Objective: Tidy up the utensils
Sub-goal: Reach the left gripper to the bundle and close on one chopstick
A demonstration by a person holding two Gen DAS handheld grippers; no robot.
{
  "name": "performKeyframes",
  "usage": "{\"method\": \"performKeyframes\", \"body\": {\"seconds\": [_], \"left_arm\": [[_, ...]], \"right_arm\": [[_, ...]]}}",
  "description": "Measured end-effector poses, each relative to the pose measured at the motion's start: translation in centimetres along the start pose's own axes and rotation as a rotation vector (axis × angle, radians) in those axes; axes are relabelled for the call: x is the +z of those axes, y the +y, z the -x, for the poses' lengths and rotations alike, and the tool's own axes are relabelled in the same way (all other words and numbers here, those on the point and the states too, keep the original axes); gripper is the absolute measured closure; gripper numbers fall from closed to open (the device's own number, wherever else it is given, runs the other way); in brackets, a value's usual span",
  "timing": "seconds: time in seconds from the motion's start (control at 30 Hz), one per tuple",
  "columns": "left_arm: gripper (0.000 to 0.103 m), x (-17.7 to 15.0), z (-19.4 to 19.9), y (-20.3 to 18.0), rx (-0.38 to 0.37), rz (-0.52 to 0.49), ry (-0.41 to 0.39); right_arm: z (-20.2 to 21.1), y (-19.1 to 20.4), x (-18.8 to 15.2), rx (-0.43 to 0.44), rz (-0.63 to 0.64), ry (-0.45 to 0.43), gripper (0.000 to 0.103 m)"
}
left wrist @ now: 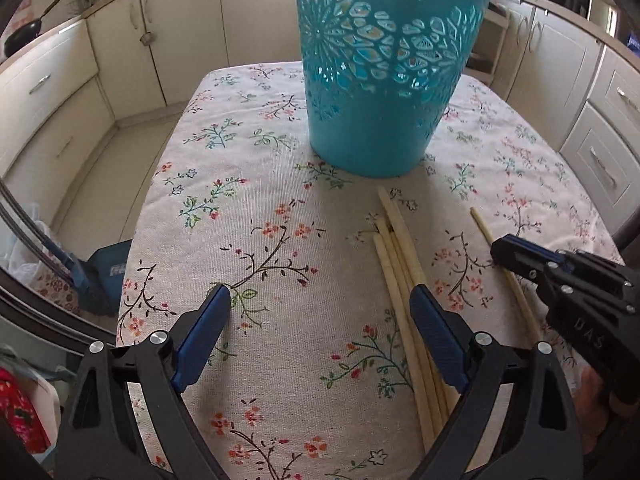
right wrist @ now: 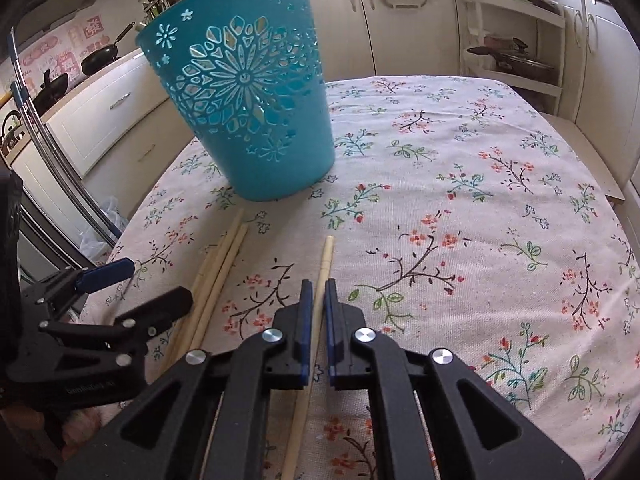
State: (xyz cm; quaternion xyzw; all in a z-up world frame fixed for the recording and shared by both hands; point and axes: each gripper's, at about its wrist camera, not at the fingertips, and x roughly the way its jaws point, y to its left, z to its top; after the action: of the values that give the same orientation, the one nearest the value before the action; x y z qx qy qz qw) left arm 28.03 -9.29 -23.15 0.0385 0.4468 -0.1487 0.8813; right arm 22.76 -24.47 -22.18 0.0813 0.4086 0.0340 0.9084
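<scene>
A black wok [right wrist: 98, 58] sits on the counter [right wrist: 120, 60] above cream cabinets [left wrist: 44, 92].

Table w/ floral cloth [right wrist: 460, 208]: teal basket [right wrist: 248, 108] upright, chopstick bundle [left wrist: 404, 280] + single chopstick [right wrist: 325, 264] near it.

Basket [right wrist: 248, 92] stands upright on tablecloth [right wrist: 460, 208], toward table's far side; bundle of chopsticks [left wrist: 404, 280] lies just before it; single chopstick [right wrist: 324, 276] lies apart to bundle's right, between right gripper [right wrist: 319, 286] pads; left gripper [left wrist: 320, 300] left of it.
</scene>
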Motion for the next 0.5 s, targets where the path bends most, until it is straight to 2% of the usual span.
{"method": "performKeyframes", "body": {"seconds": [0.37, 0.5], "left_arm": [[0.017, 0.03, 0.09, 0.49, 0.031, 0.033, 0.026], [0.021, 0.19, -0.25, -0.15, 0.06, 0.006, 0.035]], "right_arm": [[0.09, -0.4, 0.07, 0.019, -0.02, 0.0, 0.097], [0.12, -0.39, 0.06, 0.019, -0.019, 0.001, 0.097]]}}
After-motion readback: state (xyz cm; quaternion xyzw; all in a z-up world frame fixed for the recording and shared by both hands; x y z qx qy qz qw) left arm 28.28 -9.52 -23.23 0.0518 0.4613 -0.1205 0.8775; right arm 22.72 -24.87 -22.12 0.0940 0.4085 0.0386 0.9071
